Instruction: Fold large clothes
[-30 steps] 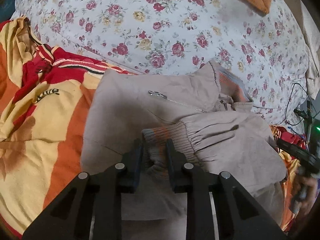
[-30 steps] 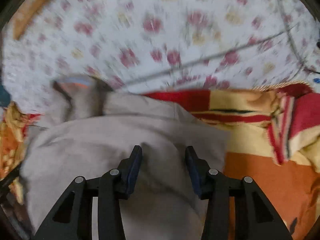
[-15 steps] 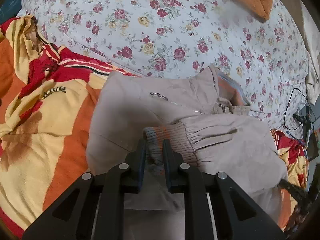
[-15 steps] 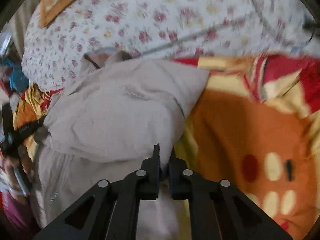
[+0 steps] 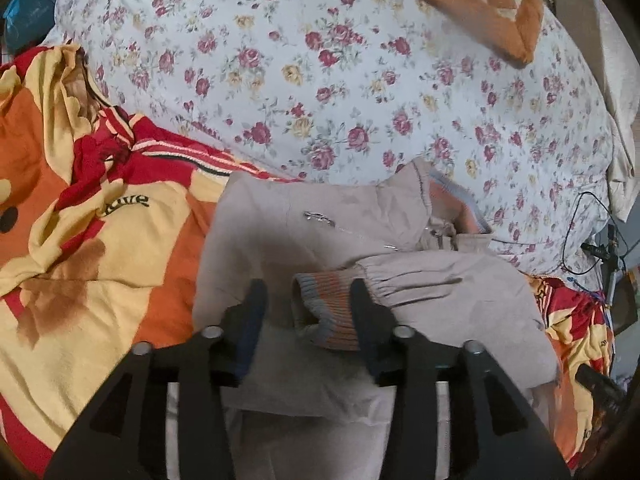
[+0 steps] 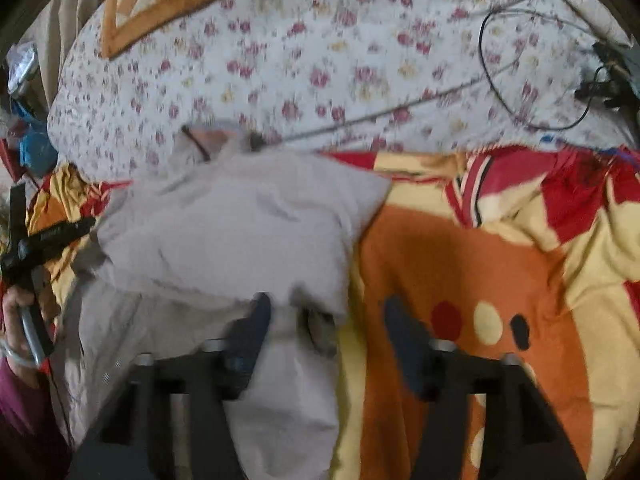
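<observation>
A beige zip jacket [image 5: 288, 240] lies on an orange, yellow and red blanket [image 5: 80, 248], its sleeve folded across the body. The sleeve's striped knit cuff [image 5: 332, 308] rests between the fingers of my left gripper [image 5: 306, 312], which is open and not pinching it. In the right wrist view the same jacket [image 6: 240, 232] lies left of centre. My right gripper [image 6: 324, 320] is open over the jacket's right edge, where a dark cuff [image 6: 320, 328] lies between the fingers. The left gripper and the hand that holds it show at the left edge [image 6: 28, 264].
A white quilt with red roses [image 5: 340, 80] fills the far side. An orange checked cushion [image 5: 480, 4] lies on it at the top. Black cables [image 6: 532, 76] and a small device [image 5: 604, 248] lie at the right of the bed.
Both grippers were shut on the jacket half a second ago, the left on the striped cuff, the right on the edge. Both have opened and let go.
</observation>
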`<state>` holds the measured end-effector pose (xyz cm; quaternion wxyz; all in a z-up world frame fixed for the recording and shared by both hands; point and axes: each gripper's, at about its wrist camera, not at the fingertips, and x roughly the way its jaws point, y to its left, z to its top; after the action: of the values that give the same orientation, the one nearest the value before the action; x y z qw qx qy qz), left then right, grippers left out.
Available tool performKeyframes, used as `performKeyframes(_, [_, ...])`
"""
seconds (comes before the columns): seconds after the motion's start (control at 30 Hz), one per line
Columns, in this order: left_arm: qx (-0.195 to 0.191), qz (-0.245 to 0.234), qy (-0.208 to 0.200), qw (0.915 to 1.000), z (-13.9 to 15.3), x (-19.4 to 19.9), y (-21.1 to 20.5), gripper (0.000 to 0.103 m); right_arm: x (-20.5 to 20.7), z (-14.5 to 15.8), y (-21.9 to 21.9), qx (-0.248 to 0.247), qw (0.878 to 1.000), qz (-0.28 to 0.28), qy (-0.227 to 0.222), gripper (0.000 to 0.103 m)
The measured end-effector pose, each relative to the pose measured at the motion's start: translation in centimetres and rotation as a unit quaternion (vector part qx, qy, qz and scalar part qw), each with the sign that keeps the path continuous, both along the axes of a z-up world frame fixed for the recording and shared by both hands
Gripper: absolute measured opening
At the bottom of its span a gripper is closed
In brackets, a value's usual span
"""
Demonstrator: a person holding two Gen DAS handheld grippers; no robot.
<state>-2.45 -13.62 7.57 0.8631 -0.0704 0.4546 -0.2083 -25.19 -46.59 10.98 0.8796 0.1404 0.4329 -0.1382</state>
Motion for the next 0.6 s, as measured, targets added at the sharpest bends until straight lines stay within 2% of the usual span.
performKeyframes(0.07, [-0.002, -0.003, -0.011, 0.9999, 0.4, -0.3, -0.3, 0.045, 0.9, 0.3, -0.4, -0.001, 1.000, -0.010, -0.012, 0.060])
performKeyframes(0.13, [0.000, -0.008, -0.024, 0.9997, 0.6, -0.5, -0.8, 0.053, 2.4, -0.8, -0.6, -0.009, 1.000, -0.016, 0.002, 0.057])
performKeyframes(0.2, [0.006, -0.015, -0.026, 0.9995, 0.4, -0.7, -1.2, 0.059, 4.2, -2.3, -0.7, -0.007, 1.000, -0.014, 0.013, 0.034])
performKeyframes(0.27, [0.020, -0.028, -0.016, 0.9993, -0.3, -0.6, -1.8, 0.059, 5.3, -4.0, -0.9, 0.000, 0.999, -0.019, 0.032, 0.024])
performKeyframes(0.37, [0.058, -0.029, 0.006, 0.9978, -1.9, -0.2, -2.5, 0.059, 4.6, -6.8, -0.7, 0.030, 0.997, -0.016, 0.070, 0.025])
performKeyframes(0.43, [0.070, -0.026, 0.020, 0.9970, -2.7, 0.1, -2.6, 0.059, 3.7, -7.3, 0.7, 0.011, 0.997, 0.003, 0.082, 0.025])
performKeyframes(0.5, [0.063, -0.020, 0.024, 0.9975, -2.9, 0.1, -2.4, 0.059, 2.9, -6.8, 1.3, -0.006, 0.996, 0.012, 0.083, 0.026])
performKeyframes(0.6, [0.061, -0.019, 0.016, 0.9978, -2.6, -0.2, -2.2, 0.060, 2.2, -4.8, 0.6, 0.010, 0.999, -0.004, 0.052, 0.029])
